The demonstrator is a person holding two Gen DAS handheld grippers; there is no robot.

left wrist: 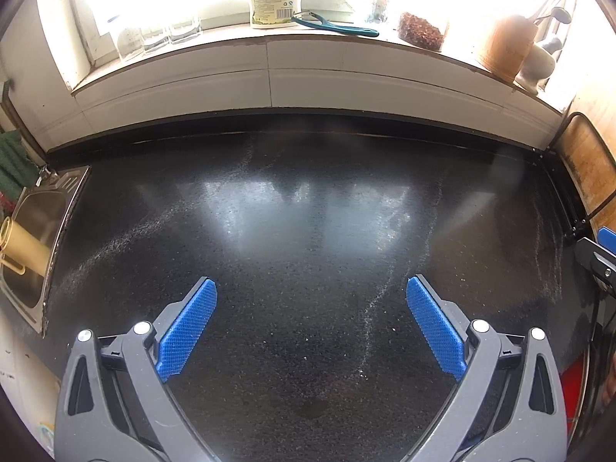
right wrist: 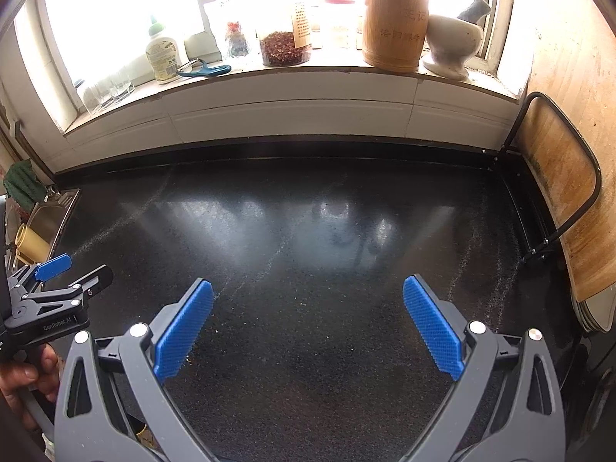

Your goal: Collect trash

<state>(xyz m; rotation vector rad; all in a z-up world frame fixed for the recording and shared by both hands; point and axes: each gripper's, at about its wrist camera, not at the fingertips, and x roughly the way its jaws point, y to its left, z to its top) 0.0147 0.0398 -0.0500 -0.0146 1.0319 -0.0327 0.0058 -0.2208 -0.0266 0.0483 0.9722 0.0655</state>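
My left gripper (left wrist: pixel 311 288) is open and empty above the black speckled countertop (left wrist: pixel 308 231). My right gripper (right wrist: pixel 308 290) is open and empty above the same countertop (right wrist: pixel 308 231). The left gripper also shows at the left edge of the right wrist view (right wrist: pixel 77 269), held in a hand. Part of the right gripper shows at the right edge of the left wrist view (left wrist: pixel 600 254). I see no piece of trash on the countertop, only faint whitish streaks and small crumbs (left wrist: pixel 365 319).
A steel sink (left wrist: pixel 30 254) with a yellow cup (left wrist: pixel 23 246) lies left. The windowsill holds a bottle (right wrist: pixel 163 57), a blue peeler (right wrist: pixel 206 70), glasses (right wrist: pixel 111 88), a spice jar (right wrist: pixel 285 48), a bamboo utensil holder (right wrist: pixel 394 27) and a mortar (right wrist: pixel 450 48). A wooden board (right wrist: pixel 562 200) stands in a rack at the right.
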